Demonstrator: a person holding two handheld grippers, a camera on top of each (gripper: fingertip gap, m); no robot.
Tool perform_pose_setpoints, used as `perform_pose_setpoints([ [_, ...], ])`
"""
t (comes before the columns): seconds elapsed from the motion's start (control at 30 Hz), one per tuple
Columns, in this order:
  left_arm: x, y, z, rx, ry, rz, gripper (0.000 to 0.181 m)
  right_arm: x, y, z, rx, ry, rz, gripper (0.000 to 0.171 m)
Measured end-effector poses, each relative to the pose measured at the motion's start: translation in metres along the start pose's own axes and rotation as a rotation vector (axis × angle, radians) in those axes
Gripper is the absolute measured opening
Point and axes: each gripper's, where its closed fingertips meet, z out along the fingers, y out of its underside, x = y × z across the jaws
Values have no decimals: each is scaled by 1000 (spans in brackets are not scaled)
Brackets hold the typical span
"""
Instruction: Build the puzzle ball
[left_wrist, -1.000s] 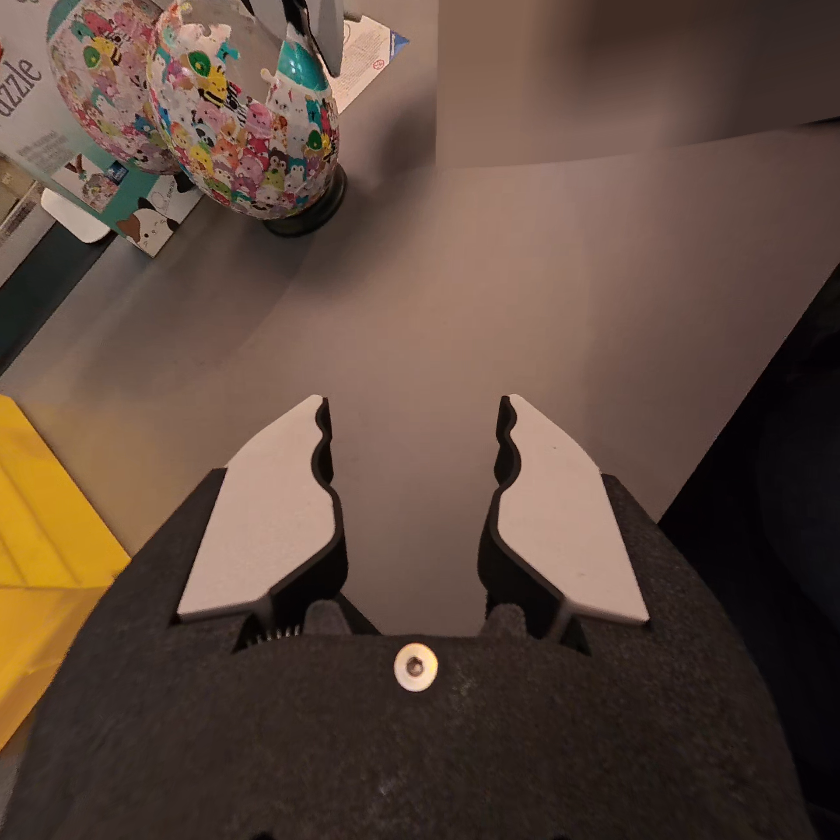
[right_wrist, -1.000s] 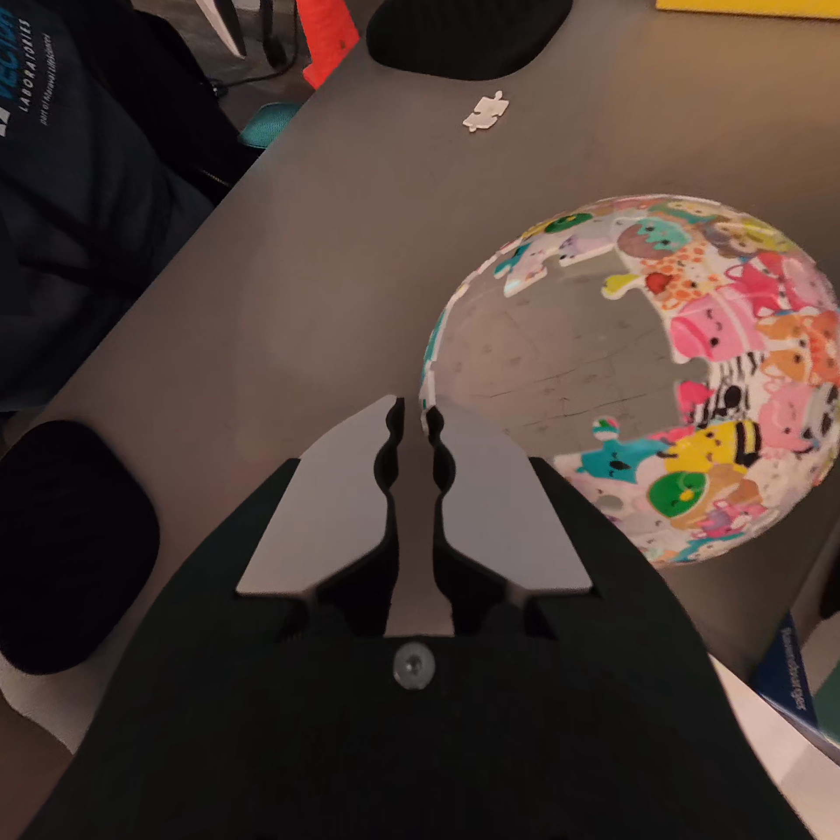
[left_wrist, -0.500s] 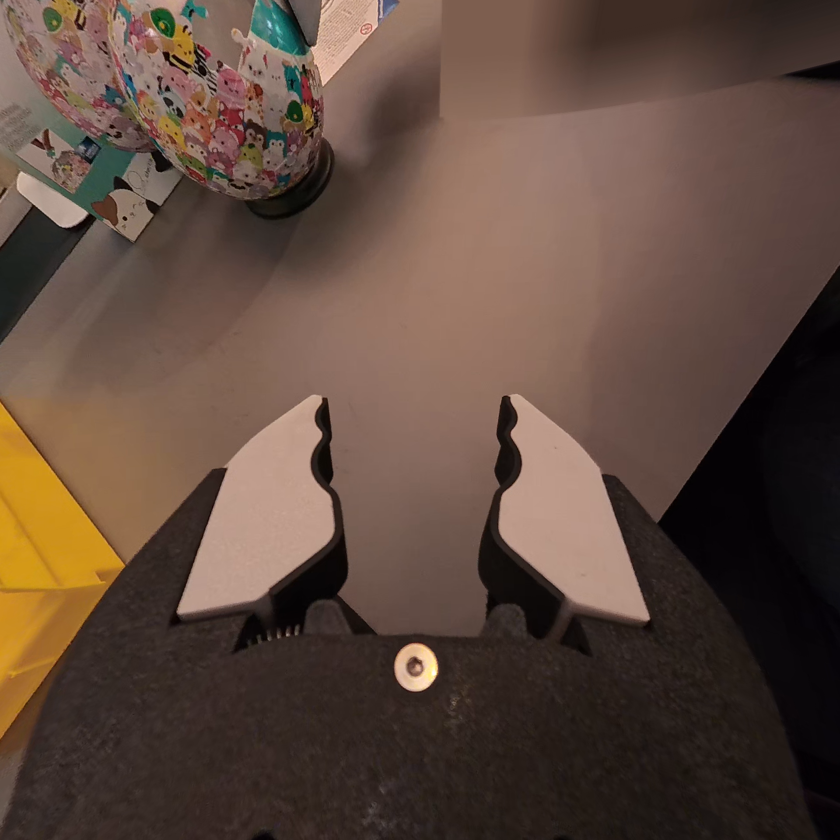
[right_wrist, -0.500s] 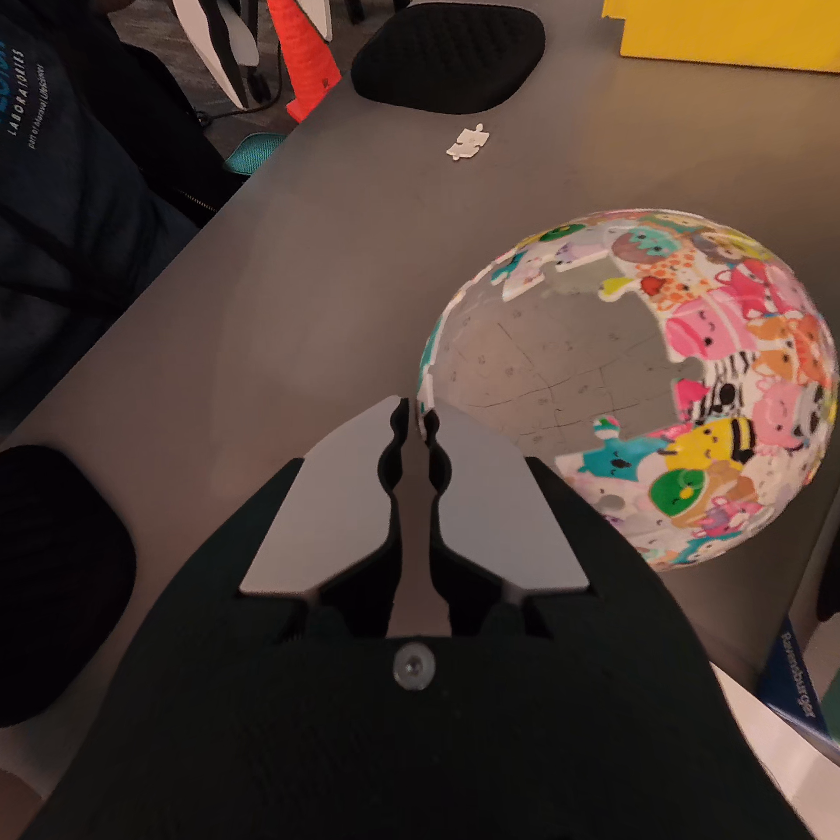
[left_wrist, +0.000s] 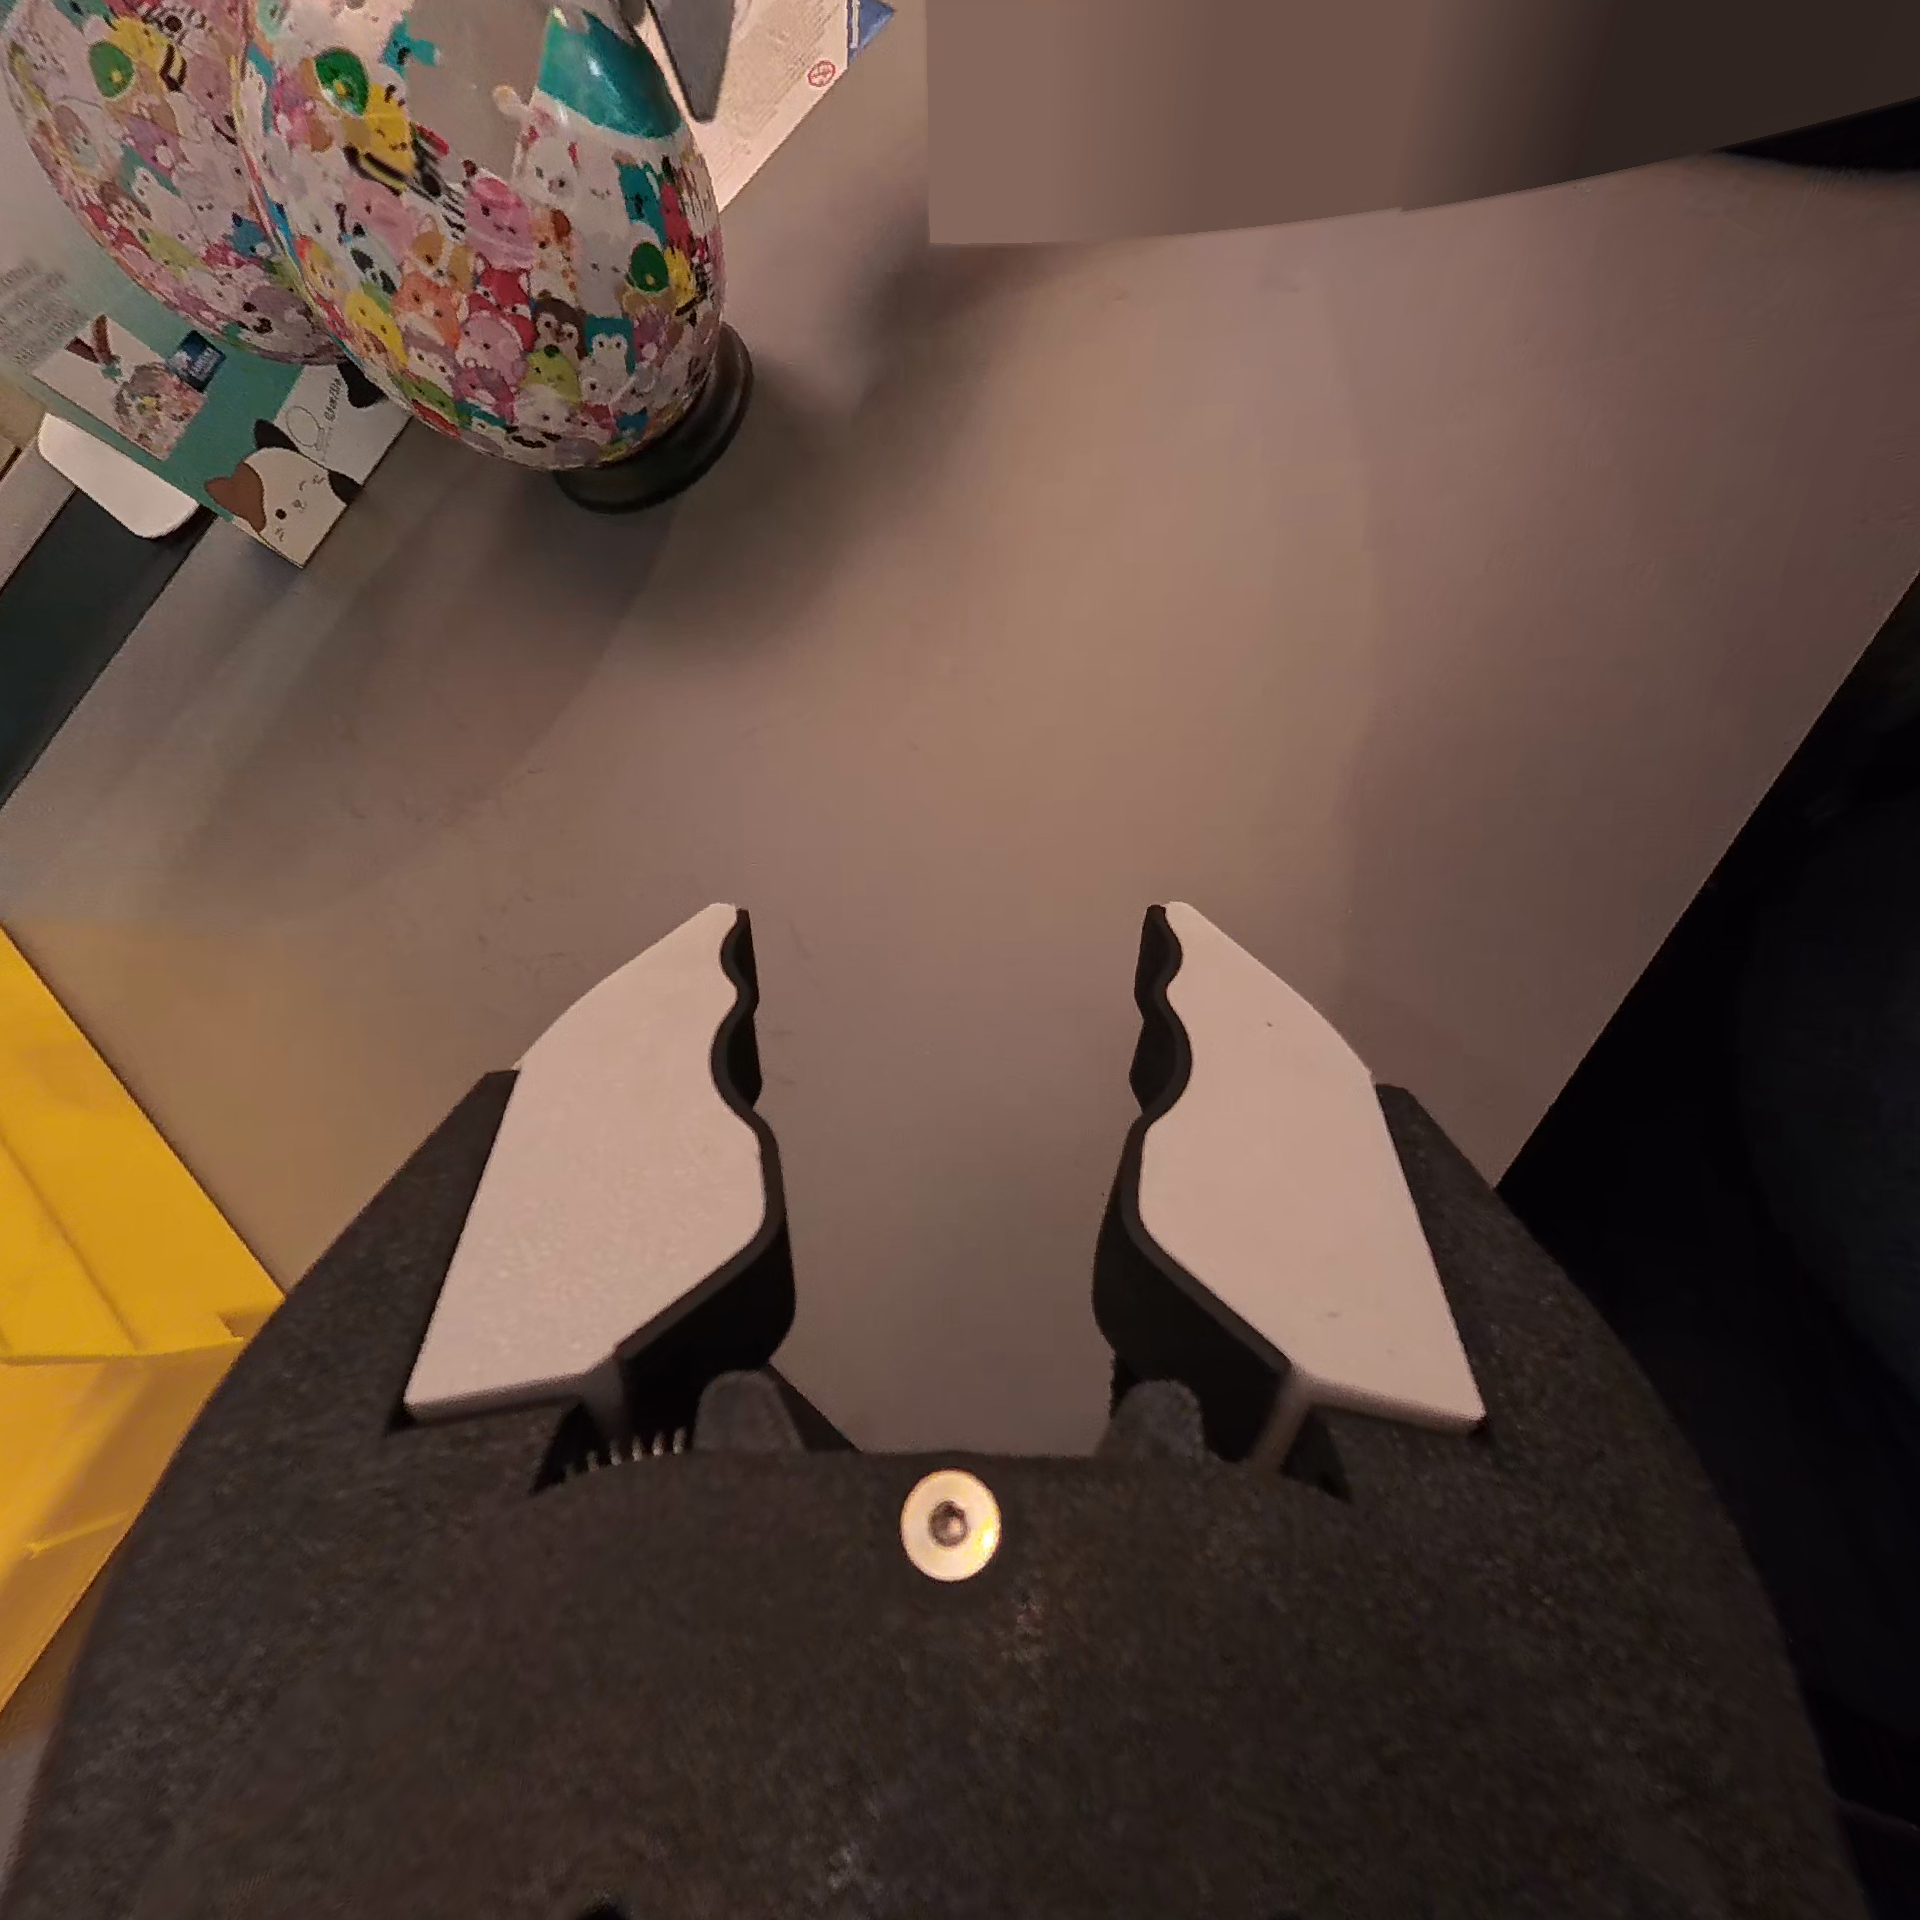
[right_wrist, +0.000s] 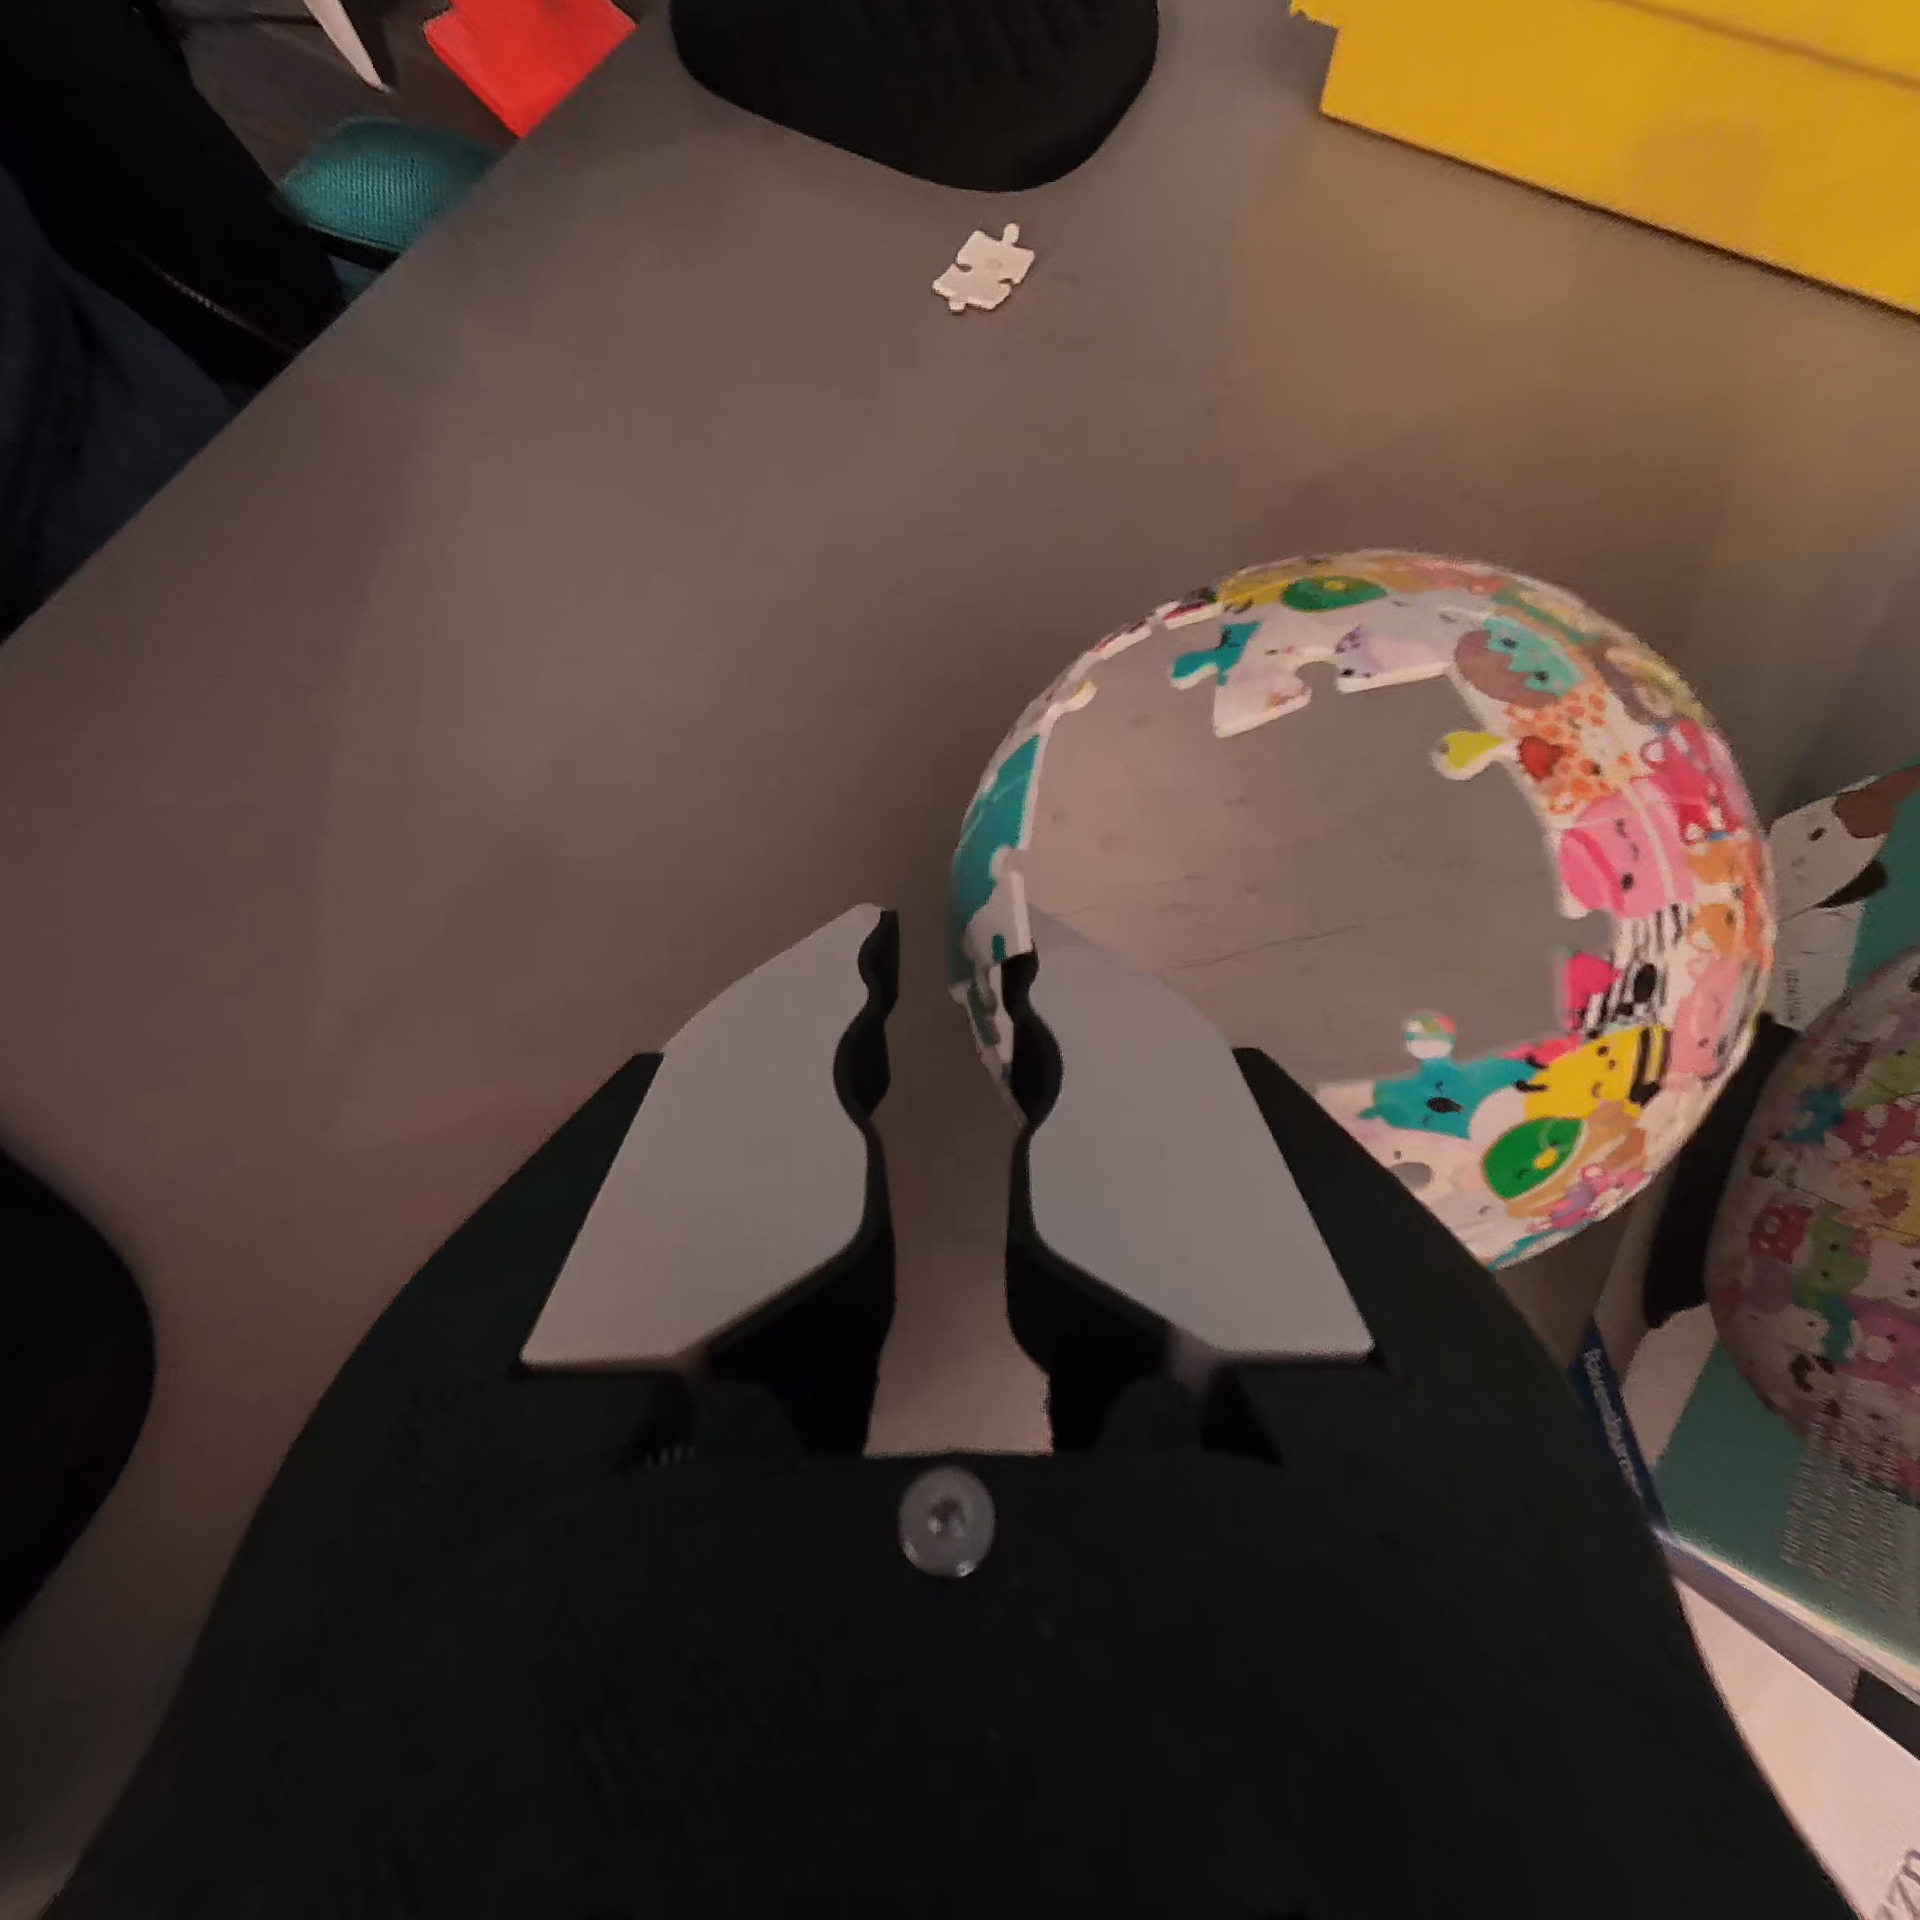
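Left gripper (left_wrist: 945, 925) hung released over bare table (left_wrist: 1039, 623); right gripper (right_wrist: 956, 935), fingers parted, empty, beside puzzle ball (right_wrist: 1621, 862), frame centre-right.

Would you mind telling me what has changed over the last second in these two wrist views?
The right tongs have opened from a narrow slit to a wider gap and hold nothing; their view has shifted, so the puzzle ball sits farther right and the loose white piece lower. The left tongs stayed wide open and empty, drifting slightly. The ball remains on its dark stand, its gap unfilled.
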Motion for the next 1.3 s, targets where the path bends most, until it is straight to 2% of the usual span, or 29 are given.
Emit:
perform_pose_setpoints([
  [0.33, 4, 4, 2, -7, 6, 6, 70, 6, 3, -6, -12, 106, -5, 24],
  [0.57, 6, 8, 5, -18, 2, 14, 70, 7, -7, -10, 91, 14, 150, 18],
  [0.7, 6, 11, 5, -34, -7, 32, 70, 5, -7, -7, 93, -46, 212, 9],
  [1.1, 8, 14, 5, -21, -7, 23, 69, 0, -7, -1, 51, -132, 256, 4],
  [1.2, 8, 12, 6, -3, 0, 15, 70, 0, -12, -4, 77, -103, 224, 21],
  [1.3, 5, 6, 7, 33, 13, 6, 71, 1, -16, -12, 100, -12, 131, 31],
])
